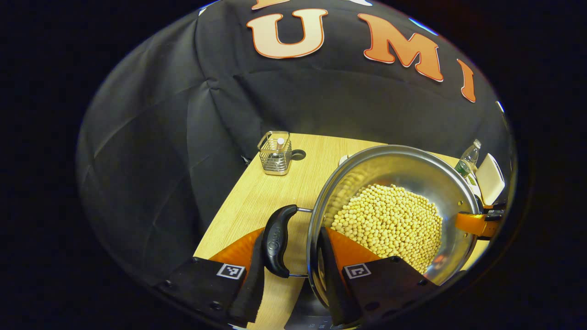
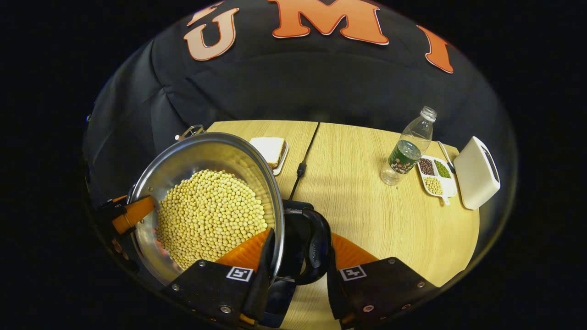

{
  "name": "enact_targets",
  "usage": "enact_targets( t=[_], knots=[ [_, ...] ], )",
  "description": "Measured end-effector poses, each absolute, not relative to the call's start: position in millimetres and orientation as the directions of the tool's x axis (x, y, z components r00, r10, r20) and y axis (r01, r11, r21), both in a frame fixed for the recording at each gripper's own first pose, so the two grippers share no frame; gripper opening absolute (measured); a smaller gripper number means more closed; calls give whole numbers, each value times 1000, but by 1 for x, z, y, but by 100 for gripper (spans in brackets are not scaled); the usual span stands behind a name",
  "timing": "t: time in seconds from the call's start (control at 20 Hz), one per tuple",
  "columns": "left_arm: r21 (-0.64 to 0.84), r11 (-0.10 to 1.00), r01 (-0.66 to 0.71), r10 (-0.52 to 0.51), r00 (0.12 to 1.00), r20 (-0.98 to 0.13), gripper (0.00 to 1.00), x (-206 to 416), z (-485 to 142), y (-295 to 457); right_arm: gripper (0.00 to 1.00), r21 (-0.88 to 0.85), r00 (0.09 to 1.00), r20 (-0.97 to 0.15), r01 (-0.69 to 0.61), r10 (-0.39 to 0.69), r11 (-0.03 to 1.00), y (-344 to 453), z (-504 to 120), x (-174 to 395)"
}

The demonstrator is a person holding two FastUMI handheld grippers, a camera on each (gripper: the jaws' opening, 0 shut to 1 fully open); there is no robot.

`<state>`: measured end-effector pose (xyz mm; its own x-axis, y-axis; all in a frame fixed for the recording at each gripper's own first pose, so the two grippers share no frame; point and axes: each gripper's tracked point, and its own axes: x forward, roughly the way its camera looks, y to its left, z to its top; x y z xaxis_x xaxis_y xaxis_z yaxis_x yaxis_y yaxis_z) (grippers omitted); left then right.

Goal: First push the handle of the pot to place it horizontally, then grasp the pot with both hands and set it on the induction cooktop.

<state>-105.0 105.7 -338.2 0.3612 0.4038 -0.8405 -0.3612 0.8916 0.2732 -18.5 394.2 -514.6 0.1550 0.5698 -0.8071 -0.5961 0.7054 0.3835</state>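
The left gripper (image 1: 291, 279) and the right gripper (image 2: 296, 275) each squeeze a black handle of the pot (image 1: 399, 183) of beans, seemingly lifted above the tabletop (image 2: 367, 211).

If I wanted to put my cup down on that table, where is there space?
The widest bare wood lies between the pot and the water bottle, right of the black cable. Another free strip runs between the wire basket and the pot's left handle. It is crowded near the bottle, the divided dish and the white box.
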Motion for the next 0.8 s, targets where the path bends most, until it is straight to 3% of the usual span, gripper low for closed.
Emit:
enact_targets(
  t=[0.3,0.35,0.4,0.45,0.8],
  knots=[
    [244,890,-384,379,328,-866,65,-103,-348,110,54,362,152,-826,-595,542,718,395,-509,-19],
    [243,891,-384,374,314,-873,64,-106,-351,109,50,359,150,-830,-595,538,719,395,-509,-19],
    [242,891,-384,370,308,-876,65,-105,-352,109,58,358,146,-832,-595,535,719,396,-509,-19],
    [241,891,-384,368,302,-879,64,-103,-354,110,54,359,142,-834,-595,533,720,396,-508,-18],
    [244,894,-375,362,285,-888,65,-95,-351,113,54,395,113,-832,-568,543,722,397,-514,-20]
  ],
)
